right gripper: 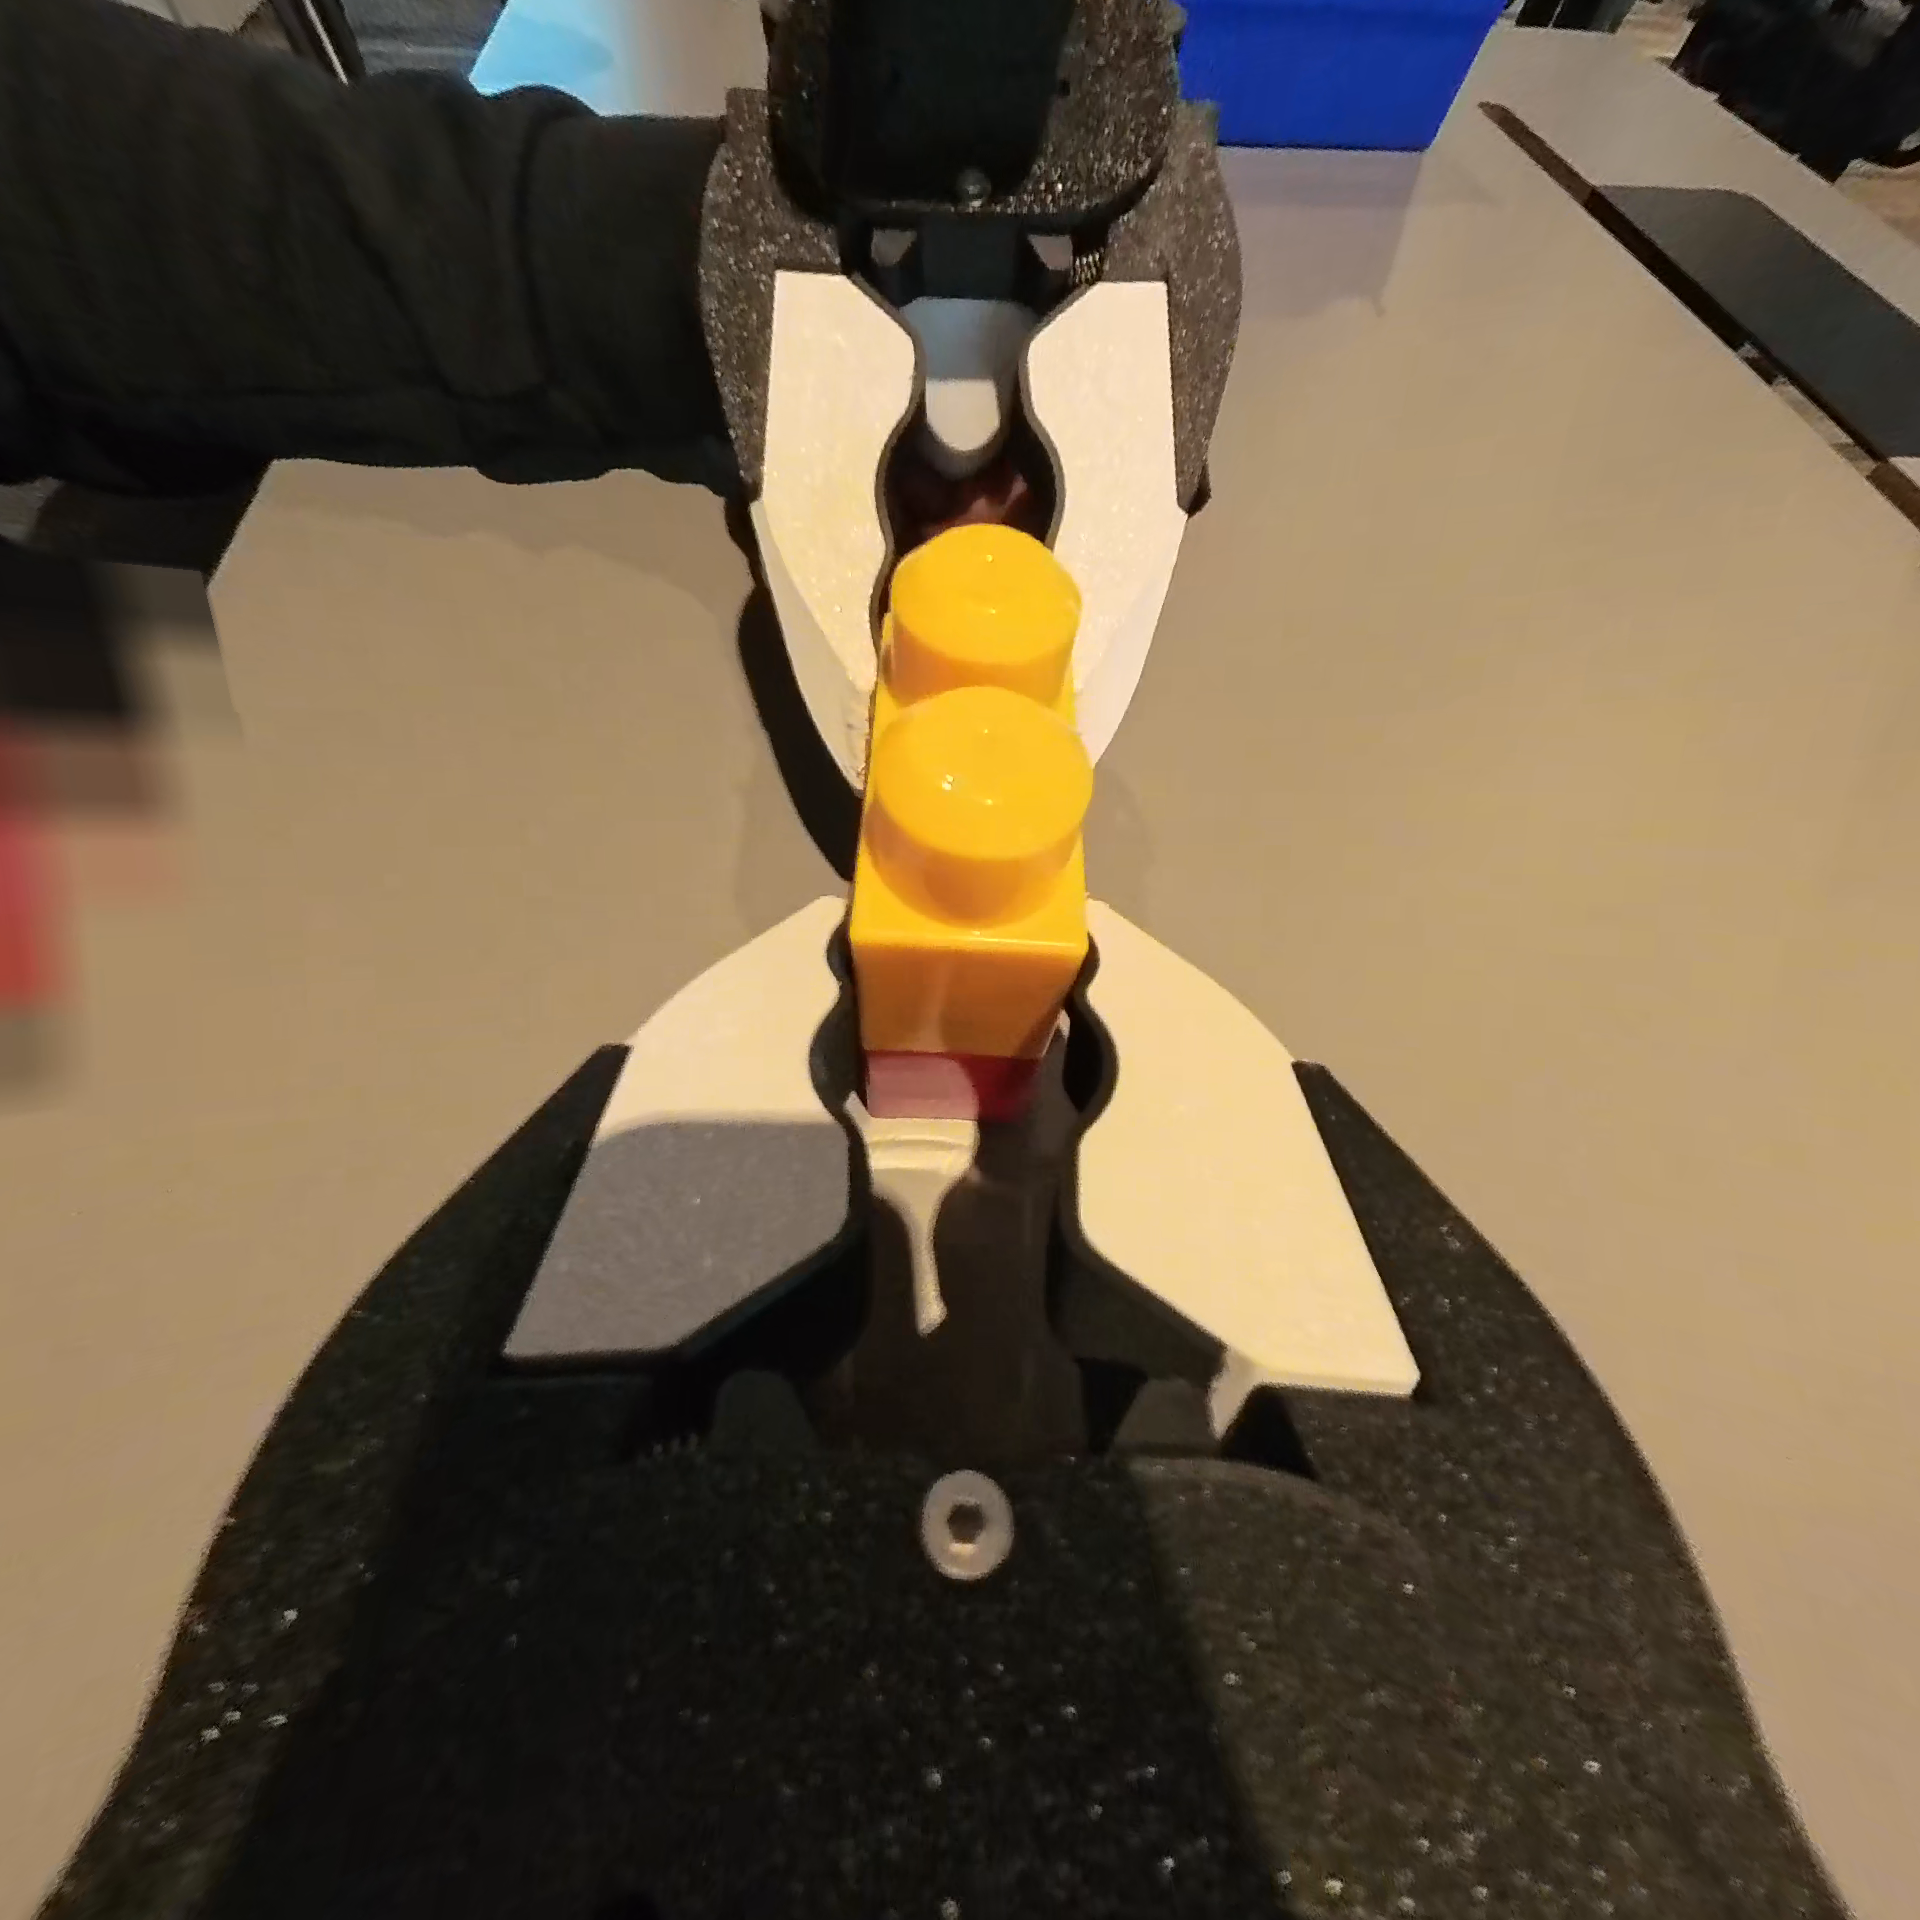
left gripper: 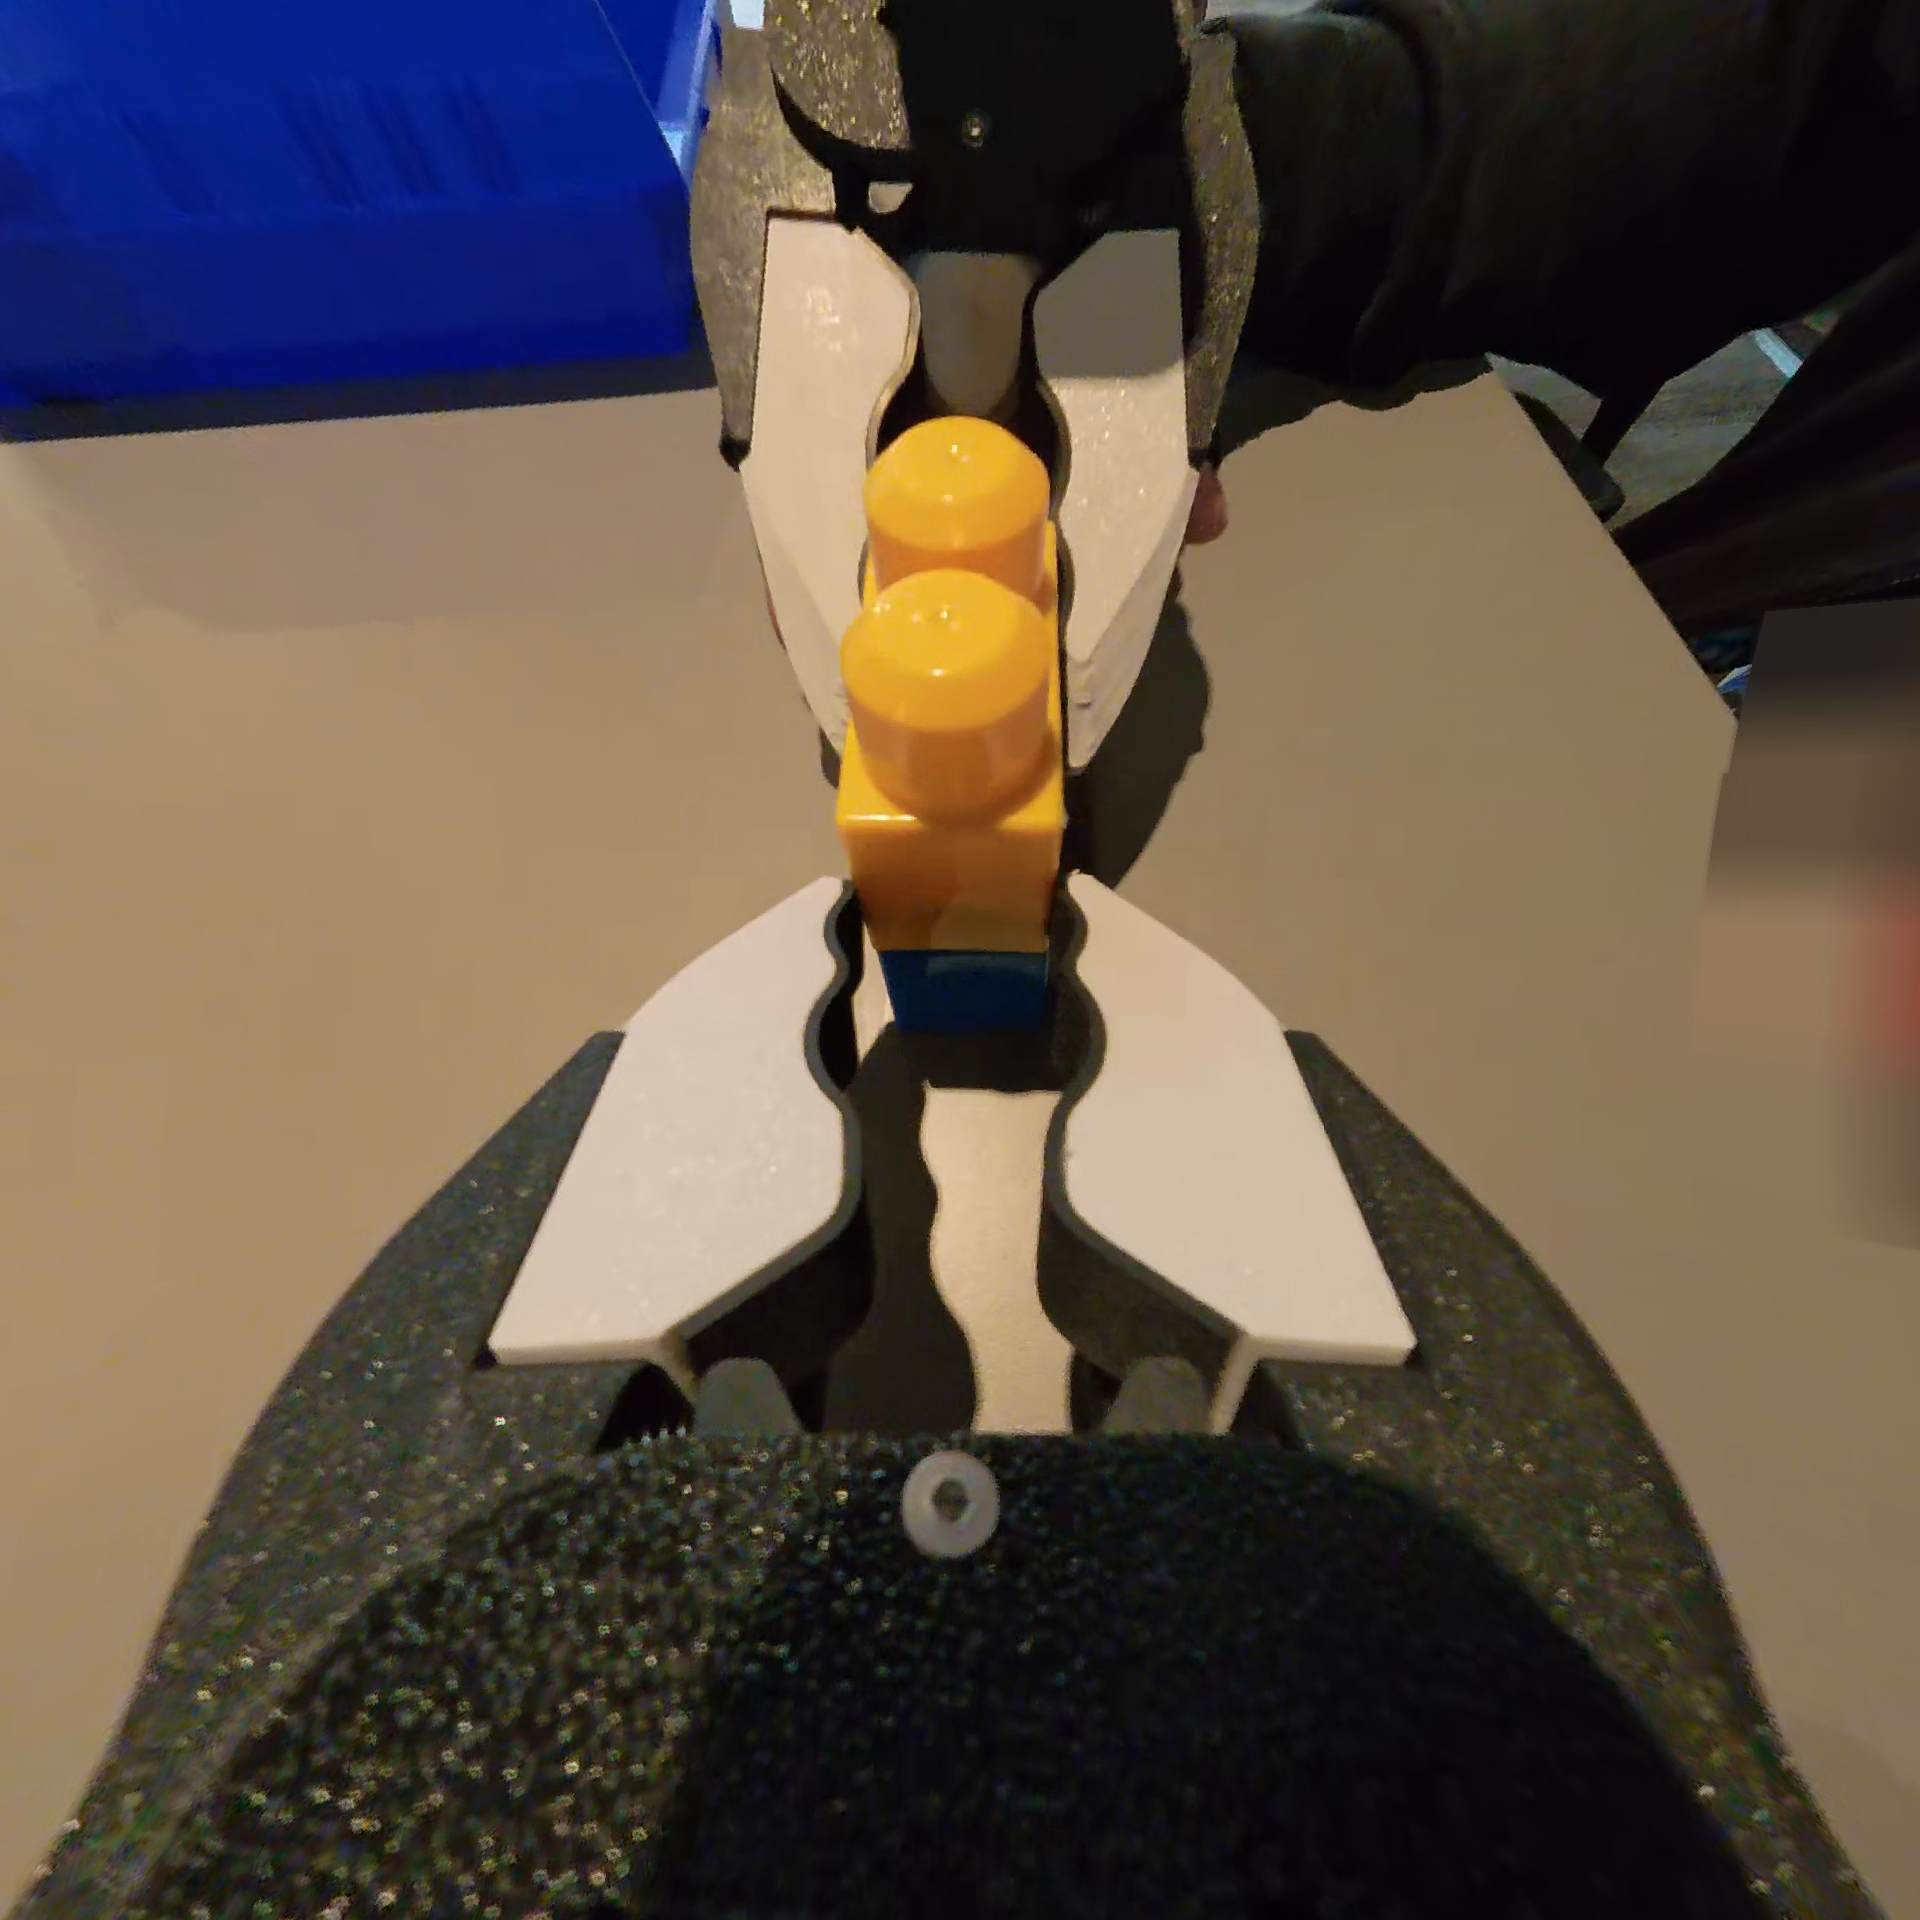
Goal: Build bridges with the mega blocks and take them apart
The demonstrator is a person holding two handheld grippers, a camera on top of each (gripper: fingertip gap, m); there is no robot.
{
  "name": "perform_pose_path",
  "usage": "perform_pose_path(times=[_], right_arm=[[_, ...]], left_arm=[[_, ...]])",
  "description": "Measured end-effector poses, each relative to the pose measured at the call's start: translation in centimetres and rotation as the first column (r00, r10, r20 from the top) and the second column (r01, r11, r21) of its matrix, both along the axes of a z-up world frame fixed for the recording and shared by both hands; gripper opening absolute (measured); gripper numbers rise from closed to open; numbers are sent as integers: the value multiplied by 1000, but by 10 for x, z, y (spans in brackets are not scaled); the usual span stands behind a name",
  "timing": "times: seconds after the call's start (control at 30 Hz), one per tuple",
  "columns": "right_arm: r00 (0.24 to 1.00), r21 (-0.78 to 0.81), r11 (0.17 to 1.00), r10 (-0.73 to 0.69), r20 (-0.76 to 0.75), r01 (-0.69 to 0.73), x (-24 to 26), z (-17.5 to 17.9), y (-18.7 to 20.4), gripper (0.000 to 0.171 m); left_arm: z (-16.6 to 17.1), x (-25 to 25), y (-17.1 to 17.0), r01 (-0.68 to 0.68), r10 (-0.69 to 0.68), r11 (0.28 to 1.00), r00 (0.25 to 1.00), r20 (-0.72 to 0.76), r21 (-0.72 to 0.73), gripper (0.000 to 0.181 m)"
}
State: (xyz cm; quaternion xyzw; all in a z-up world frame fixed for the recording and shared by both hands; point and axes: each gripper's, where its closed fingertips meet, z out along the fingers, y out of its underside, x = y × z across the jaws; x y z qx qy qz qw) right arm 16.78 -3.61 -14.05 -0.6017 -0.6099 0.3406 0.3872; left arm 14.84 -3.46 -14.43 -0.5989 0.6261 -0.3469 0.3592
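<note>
A small block bridge stands on the grey table (left gripper: 364, 831). A yellow two-stud block (left gripper: 951, 821) lies on top. A blue block (left gripper: 966, 987) sits under its near end in the left wrist view. A red block (right gripper: 997, 1086) sits under its near end in the right wrist view, below the yellow block (right gripper: 977, 810). My left gripper (left gripper: 961, 935) is shut on the blue-legged end, at the seam of yellow and blue. My right gripper (right gripper: 966, 997) is shut on the red-legged end. The two grippers face each other, and each shows beyond the bridge in the other's view: the right gripper (left gripper: 961, 675) and the left gripper (right gripper: 977, 727).
A blue bin (left gripper: 312, 187) stands at the table's far side; it also shows in the right wrist view (right gripper: 1320, 73). A black-sleeved arm (left gripper: 1558, 208) holds the opposite gripper. The table's edge runs down the right side (left gripper: 1621, 520). A dark strip (right gripper: 1766, 281) lies on the adjoining surface.
</note>
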Motion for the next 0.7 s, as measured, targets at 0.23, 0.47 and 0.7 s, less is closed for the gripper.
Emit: perform_pose_path(times=[0.23,0.47,0.7], right_arm=[[999,-13,1000,-13,-33,12,1,5,2,36],[905,-79,990,-140,-401,118,34,90,25,36],[607,69,689,-580,-543,721,175,176,106,36]], left_arm=[[13,2,1,6,-2,999,997,83,-49,45],[76,-29,32,-86,171,975,879,444,-206,43],[49,-25,44,-185,246,961,915,321,-207,40]])
